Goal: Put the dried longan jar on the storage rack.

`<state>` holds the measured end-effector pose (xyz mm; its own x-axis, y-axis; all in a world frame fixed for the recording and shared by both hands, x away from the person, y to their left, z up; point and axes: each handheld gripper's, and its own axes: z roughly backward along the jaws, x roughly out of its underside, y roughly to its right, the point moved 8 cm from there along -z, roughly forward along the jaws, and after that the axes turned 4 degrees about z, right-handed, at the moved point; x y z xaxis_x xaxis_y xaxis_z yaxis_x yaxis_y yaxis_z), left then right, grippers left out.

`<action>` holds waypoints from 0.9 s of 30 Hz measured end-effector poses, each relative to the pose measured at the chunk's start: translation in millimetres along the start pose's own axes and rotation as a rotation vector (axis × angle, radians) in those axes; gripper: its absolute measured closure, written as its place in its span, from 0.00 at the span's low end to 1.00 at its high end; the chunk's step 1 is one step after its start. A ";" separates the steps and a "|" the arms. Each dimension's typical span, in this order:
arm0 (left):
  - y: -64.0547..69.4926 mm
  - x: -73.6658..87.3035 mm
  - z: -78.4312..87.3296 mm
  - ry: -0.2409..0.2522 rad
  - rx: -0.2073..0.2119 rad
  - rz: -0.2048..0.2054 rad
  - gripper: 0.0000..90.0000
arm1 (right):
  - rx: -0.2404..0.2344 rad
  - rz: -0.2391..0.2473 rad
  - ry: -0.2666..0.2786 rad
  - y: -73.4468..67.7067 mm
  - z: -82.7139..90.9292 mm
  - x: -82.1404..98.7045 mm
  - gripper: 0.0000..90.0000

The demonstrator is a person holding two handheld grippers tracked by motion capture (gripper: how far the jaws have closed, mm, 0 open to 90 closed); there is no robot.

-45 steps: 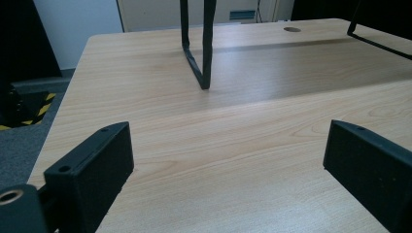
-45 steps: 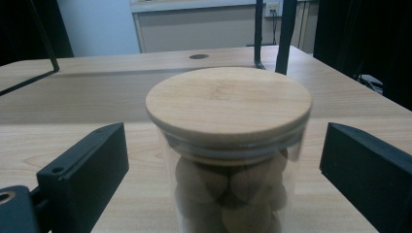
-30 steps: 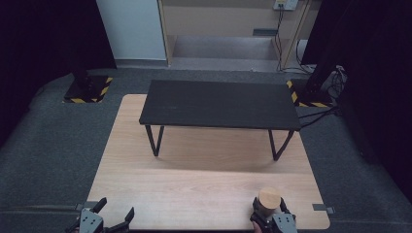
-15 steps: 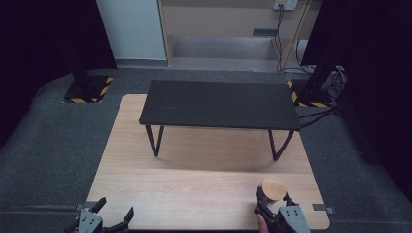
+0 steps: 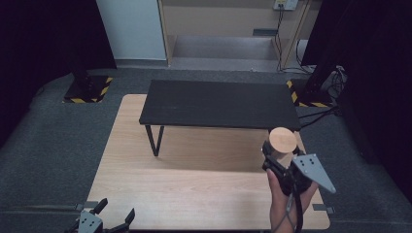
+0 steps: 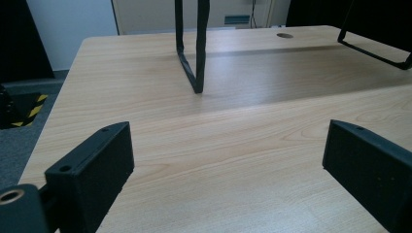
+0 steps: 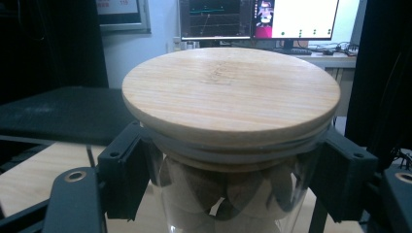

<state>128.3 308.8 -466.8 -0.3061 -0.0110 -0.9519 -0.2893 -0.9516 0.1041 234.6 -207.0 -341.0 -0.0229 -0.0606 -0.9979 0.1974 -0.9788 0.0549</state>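
Glass jar (image 7: 228, 194) with round wooden lid (image 7: 231, 94), brown rounded pieces inside. Right claw (image 5: 278, 160) clamped on its sides, jar held above counter (image 5: 194, 179) near black stand (image 5: 218, 104). Left claw (image 6: 228, 160) apart, empty, low over the counter's near edge.

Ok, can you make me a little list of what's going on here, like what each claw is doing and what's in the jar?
held thing: glass jar with a round wooden lid
inside the jar: brownish rounded pieces, kind unclear
right gripper: shut on the jar just below the lid, held up above the wooden table
left gripper: open, nothing between its jaws, at the table's near left corner
also there: low black shelf standing on the table
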 end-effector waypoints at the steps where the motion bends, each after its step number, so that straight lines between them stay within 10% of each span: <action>1: 0.0 0.0 0.0 0.000 0.000 0.000 0.03 | -0.002 0.000 0.000 2.3 -4.6 -4.0 0.28; 27: 1.8 -0.5 2.0 0.016 0.003 0.016 0.04 | 0.018 0.006 -0.087 37.6 -96.5 -27.8 0.28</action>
<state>126.1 307.7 -465.6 -0.2964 -0.0311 -0.9545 -0.2872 -0.9503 0.1202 337.2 -223.2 -314.5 -0.1068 -0.0827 -0.9908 0.1798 -0.9817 0.0625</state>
